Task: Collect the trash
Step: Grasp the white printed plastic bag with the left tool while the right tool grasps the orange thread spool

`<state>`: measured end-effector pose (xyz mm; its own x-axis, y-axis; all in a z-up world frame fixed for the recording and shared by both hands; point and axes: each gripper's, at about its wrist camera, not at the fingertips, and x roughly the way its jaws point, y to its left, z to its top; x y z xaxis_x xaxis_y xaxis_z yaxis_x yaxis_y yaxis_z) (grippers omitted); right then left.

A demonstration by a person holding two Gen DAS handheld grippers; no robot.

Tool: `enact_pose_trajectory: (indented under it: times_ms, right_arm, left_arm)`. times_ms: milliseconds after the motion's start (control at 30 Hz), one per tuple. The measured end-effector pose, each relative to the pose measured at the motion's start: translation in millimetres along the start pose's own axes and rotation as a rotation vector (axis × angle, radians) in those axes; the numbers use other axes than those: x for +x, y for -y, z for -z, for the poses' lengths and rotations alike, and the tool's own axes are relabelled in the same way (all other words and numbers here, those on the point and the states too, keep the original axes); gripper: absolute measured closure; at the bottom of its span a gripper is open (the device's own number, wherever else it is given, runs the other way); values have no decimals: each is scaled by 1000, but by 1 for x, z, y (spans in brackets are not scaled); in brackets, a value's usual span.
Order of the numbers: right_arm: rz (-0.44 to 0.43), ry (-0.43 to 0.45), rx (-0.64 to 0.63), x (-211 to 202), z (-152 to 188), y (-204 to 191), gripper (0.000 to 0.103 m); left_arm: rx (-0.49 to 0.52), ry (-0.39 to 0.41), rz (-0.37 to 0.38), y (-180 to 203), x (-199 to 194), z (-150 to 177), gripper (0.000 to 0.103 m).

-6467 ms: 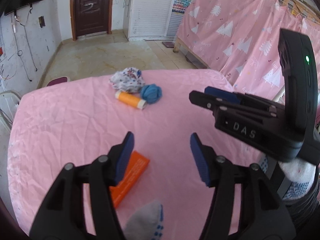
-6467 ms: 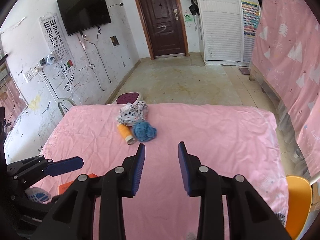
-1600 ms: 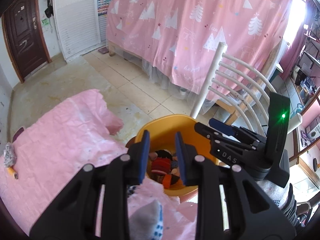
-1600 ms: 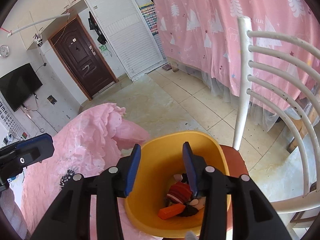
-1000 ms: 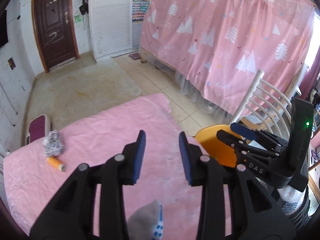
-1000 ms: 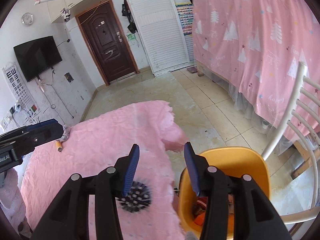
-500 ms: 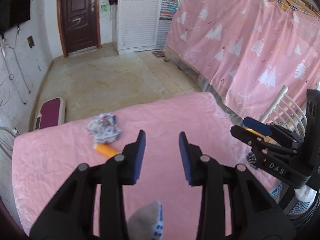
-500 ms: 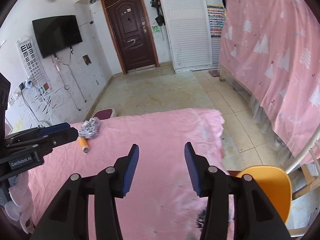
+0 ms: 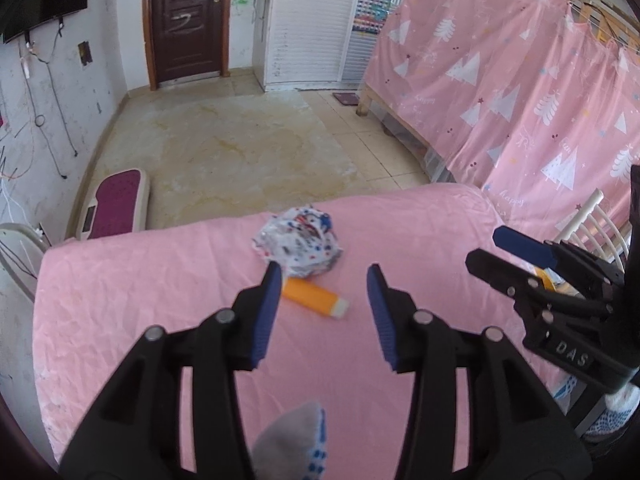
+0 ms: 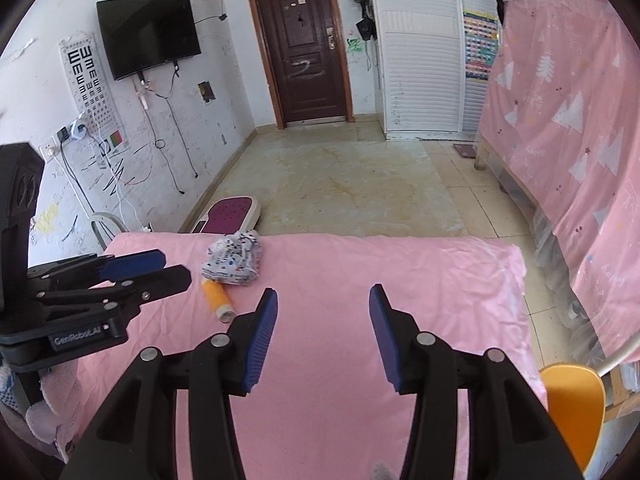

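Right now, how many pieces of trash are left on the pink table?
2. A crumpled patterned wrapper lies near the far edge, and an orange tube lies just in front of it, touching or nearly so. Both grippers hide part of the near tabletop, so something could be hidden there.

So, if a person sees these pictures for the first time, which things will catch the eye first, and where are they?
The pink tablecloth fills the lower half of both views. Toward its far edge lie a crumpled printed wrapper and, just in front of it, an orange tube on its side. The left gripper and right gripper both hang open above the cloth, holding nothing, and an orange bin shows at the table's right edge.
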<state>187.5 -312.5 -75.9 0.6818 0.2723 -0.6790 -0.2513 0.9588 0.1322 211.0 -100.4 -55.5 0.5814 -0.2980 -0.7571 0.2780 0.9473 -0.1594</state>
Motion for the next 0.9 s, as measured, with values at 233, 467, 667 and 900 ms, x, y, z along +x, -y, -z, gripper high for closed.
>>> enact_pose_trajectory:
  times_ms: [233, 467, 667, 900]
  right_arm:
    - [-35, -49, -55, 30, -4, -30, 65]
    - [-90, -101, -117, 57, -4, -56, 65]
    - [-114, -122, -127, 74, -3, -66, 65]
    - [-136, -139, -136, 86, -3, -70, 65]
  left_arm:
    - [1, -30, -17, -13, 19, -23, 56]
    - [-3, -89, -3, -18, 50, -36, 46]
    - [-32, -120, 2, -27, 71, -39, 34]
    - [-27, -145, 5, -34, 84, -38, 32]
